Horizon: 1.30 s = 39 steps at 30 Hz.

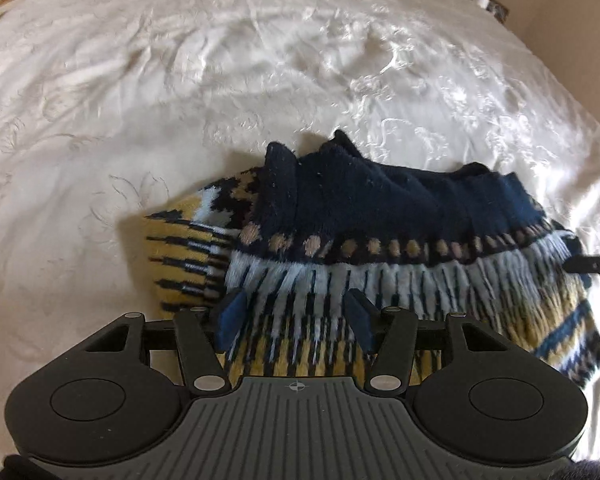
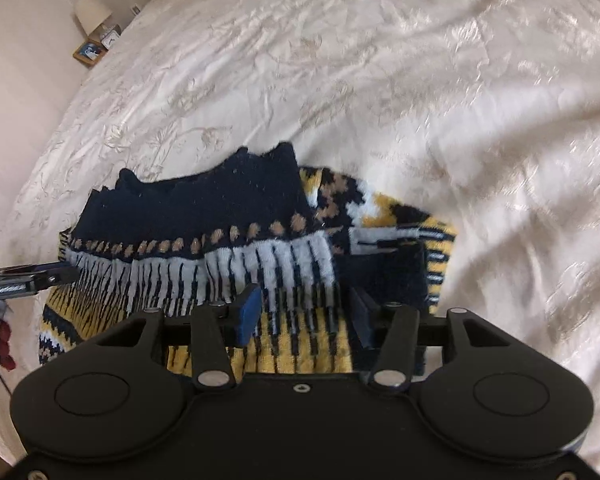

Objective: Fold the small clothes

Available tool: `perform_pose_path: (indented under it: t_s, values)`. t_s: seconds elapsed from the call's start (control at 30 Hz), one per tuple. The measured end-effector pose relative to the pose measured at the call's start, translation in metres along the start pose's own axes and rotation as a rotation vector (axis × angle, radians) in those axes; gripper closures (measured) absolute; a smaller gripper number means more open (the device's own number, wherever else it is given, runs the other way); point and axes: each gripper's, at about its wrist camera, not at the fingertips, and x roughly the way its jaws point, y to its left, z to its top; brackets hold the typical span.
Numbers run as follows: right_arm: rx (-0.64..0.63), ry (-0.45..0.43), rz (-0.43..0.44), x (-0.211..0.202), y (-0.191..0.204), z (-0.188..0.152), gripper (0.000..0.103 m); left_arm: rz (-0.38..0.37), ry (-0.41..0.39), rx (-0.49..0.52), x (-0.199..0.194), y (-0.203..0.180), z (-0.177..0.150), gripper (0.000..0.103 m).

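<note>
A small knitted sweater (image 1: 340, 216), navy with yellow, pale blue and tan pattern, lies bunched on a white bedspread (image 1: 220, 80). It also shows in the right wrist view (image 2: 220, 216). My left gripper (image 1: 296, 312) is open, its blue pads either side of the striped knit near the hem, just above it. My right gripper (image 2: 304, 312) is open too, over the sweater's yellow and striped part. The right gripper's finger shows at the right edge of the left wrist view (image 1: 592, 264); the left one shows at the left edge of the right wrist view (image 2: 28, 280).
The embroidered white bedspread (image 2: 420, 80) spreads wide around the sweater. A bedside table with a lamp (image 2: 94, 12) and framed pictures (image 2: 88, 52) stands at the far side. A cardboard-coloured wall (image 1: 572, 40) is at the right.
</note>
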Motion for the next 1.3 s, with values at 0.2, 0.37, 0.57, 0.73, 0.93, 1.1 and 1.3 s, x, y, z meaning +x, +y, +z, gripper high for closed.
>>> perform_pose_path:
  t_s: [0.2,0.37,0.57,0.73,0.93,1.1,1.3]
  values:
    - [-0.115,-0.013,-0.073,-0.003,0.021,0.001,0.093,0.087,-0.017,-0.023,0.002,0.012,0.008,0.09]
    - [-0.087,0.011,-0.174,0.008,0.005,-0.001,0.095,0.148,0.013,0.081,0.009,0.005,0.011,0.089]
    - [-0.072,0.018,-0.203,0.017,0.005,-0.003,0.095,0.135,0.019,0.049,0.01,0.014,0.013,0.088]
    - [-0.012,-0.059,-0.185,-0.006,0.007,-0.003,0.055,0.147,-0.073,0.051,-0.038,0.007,0.004,0.078]
    - [-0.064,-0.18,-0.114,-0.05,0.041,-0.027,0.04,0.078,-0.062,0.091,-0.062,-0.031,-0.041,0.064]
    - [-0.145,-0.085,-0.111,-0.042,0.067,-0.063,0.028,0.057,0.035,0.131,-0.048,-0.051,-0.081,0.048]
    - [-0.134,0.088,-0.281,-0.021,0.052,-0.107,0.022,0.098,0.108,0.083,-0.041,-0.037,-0.115,0.025]
